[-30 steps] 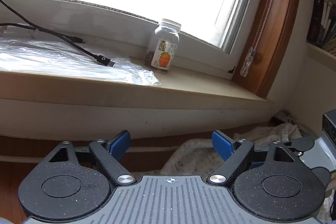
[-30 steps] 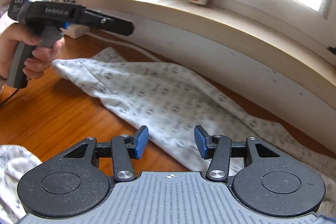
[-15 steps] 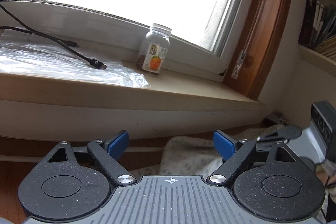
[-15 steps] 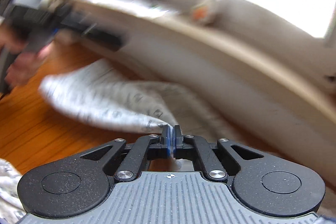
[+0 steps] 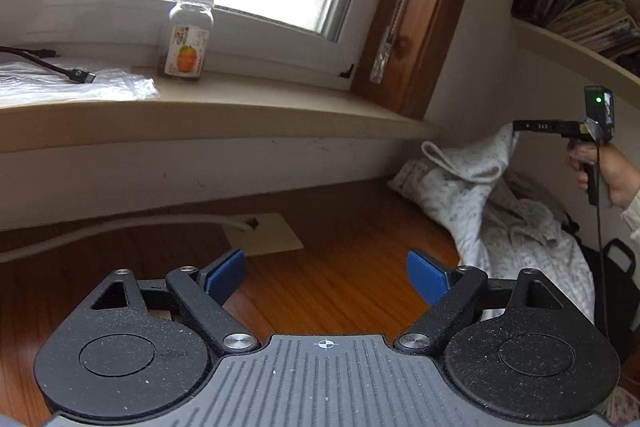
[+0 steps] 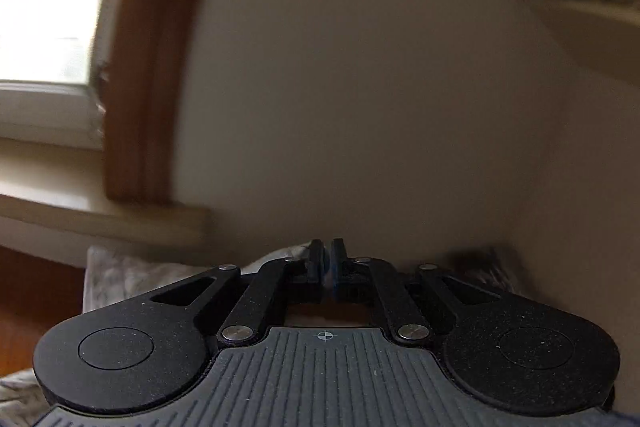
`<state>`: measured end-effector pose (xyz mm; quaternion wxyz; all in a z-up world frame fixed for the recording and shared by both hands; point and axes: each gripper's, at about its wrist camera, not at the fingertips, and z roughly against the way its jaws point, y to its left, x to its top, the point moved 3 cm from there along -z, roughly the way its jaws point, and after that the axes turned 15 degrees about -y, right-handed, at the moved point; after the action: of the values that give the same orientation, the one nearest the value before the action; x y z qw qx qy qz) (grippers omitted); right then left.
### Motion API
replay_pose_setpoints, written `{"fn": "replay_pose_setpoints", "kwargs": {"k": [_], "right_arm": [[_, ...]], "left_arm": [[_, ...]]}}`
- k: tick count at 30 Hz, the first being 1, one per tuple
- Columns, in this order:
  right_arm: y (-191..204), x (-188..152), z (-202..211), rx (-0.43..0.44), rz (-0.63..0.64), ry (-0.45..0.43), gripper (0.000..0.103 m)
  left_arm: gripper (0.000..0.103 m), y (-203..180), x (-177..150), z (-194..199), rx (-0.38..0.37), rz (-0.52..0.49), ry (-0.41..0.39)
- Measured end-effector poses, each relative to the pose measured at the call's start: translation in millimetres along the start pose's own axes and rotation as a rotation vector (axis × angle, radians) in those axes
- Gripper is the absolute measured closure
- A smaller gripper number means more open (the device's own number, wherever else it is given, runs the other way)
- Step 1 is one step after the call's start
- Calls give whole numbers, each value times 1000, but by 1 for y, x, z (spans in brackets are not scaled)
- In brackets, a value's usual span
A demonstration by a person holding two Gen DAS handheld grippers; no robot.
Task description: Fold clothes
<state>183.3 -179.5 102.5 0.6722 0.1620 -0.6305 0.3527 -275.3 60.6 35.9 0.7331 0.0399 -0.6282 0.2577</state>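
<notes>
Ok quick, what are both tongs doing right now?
Left tongs: open, holding nothing, above the wooden floor.
Right tongs: closed on the patterned white garment, lifting it up.

Ahead of the left gripper (image 5: 326, 277), whose jaws stand wide apart, the wooden tabletop (image 5: 328, 227) lies bare. A white cable (image 5: 120, 227) crosses its far left. The windowsill (image 5: 240, 111) overhangs the back edge, carrying a bottle (image 5: 188, 35). On the right, the lifted garment (image 5: 472, 187) fills the corner beneath the shelf (image 5: 576, 47).
</notes>
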Motion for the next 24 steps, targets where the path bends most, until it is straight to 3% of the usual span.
{"fn": "replay_pose_setpoints", "kwargs": {"k": [1,2,4,6,9,15,18,24], "right_arm": [[-9,-11,1,0,-17,14,91],[-15,-21,4,13,-42,21,78],[-21,-40,8,61,-117,34,61],[-16,-53,13,139,-209,39,61],[15,-61,18,302,-247,41,61],[96,-68,18,610,-93,79,61],[117,-72,24,708,-24,98,61],[114,-88,49,794,82,93,59]], "left_arm": [[13,-3,-2,-1,3,-9,8],[13,-5,-3,-3,6,-18,16],[13,-10,-3,-4,10,-29,28],[13,-15,-1,-4,20,-41,33],[13,-23,1,1,49,-55,37],[13,-31,-8,16,142,-42,48],[13,-32,-15,25,167,-14,50],[15,-42,-31,46,165,-27,92]]}}
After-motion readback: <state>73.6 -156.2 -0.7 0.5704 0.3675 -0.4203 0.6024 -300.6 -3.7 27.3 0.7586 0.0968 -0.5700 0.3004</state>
